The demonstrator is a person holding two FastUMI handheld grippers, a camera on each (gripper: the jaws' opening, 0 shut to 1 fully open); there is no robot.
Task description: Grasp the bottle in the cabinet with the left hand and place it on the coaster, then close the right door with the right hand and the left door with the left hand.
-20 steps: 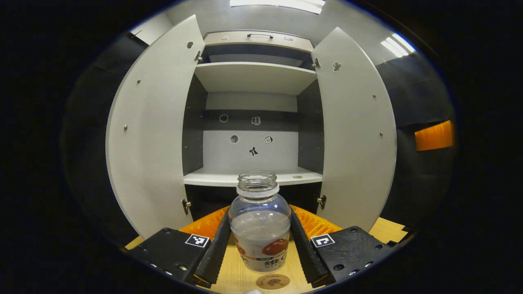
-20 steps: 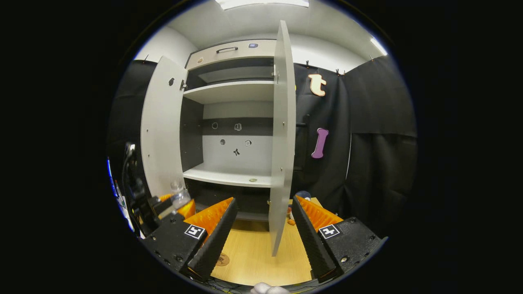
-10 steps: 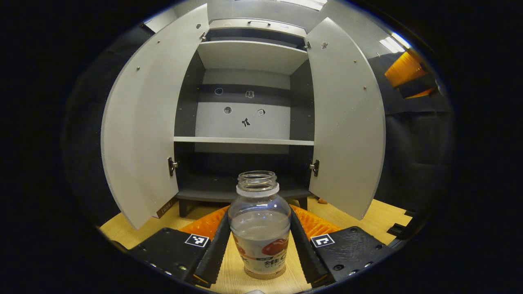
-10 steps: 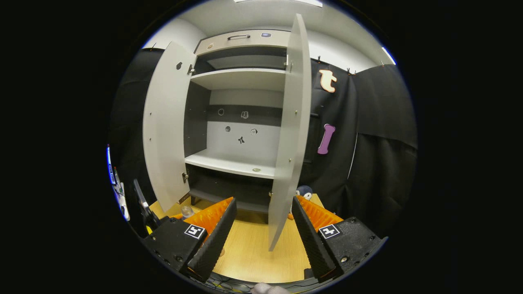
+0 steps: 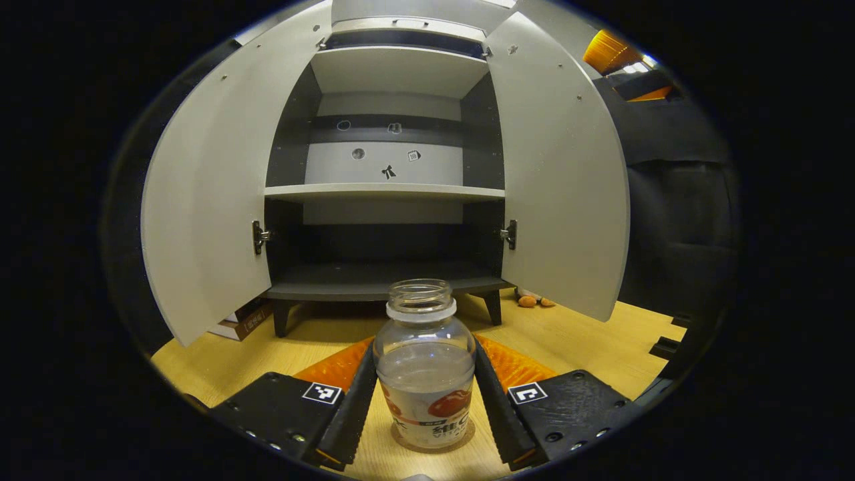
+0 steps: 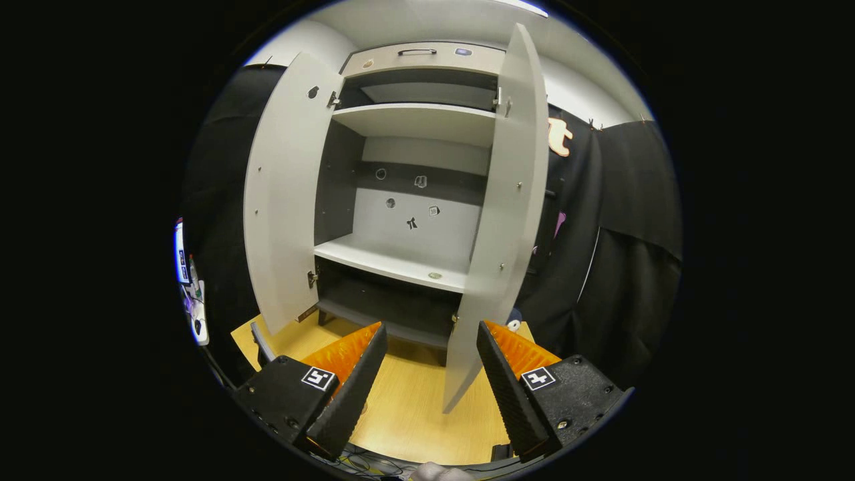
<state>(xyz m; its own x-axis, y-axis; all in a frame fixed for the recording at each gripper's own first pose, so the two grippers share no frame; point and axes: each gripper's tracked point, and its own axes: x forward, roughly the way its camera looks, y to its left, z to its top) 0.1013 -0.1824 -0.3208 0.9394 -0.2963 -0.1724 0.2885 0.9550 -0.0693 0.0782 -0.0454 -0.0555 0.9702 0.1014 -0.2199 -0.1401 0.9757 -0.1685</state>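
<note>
A clear, uncapped bottle (image 5: 424,364) with a red-and-white label stands upright on a round brown coaster (image 5: 461,437) on the wooden table. My left gripper (image 5: 423,347) is shut on it, one black finger pressing each side. Behind it the grey cabinet (image 5: 384,194) has its left door (image 5: 207,194) and right door (image 5: 561,180) swung wide. In the right gripper view my right gripper (image 6: 427,354) is open and holds nothing. It hangs just in front of the right door (image 6: 507,220), whose lower corner sits between the fingers. The left door (image 6: 284,194) stands open at the left.
Small orange items (image 5: 534,302) lie on the table by the cabinet's right foot. A brown box (image 5: 244,321) sits under the left door. A screen and clutter (image 6: 184,267) stand at the far left. Cables (image 6: 364,464) run along the table's near edge.
My left gripper has come down with the bottle, which now rests on the coaster it hovered above a second ago. My right gripper has shifted, showing more of the right door's face.
</note>
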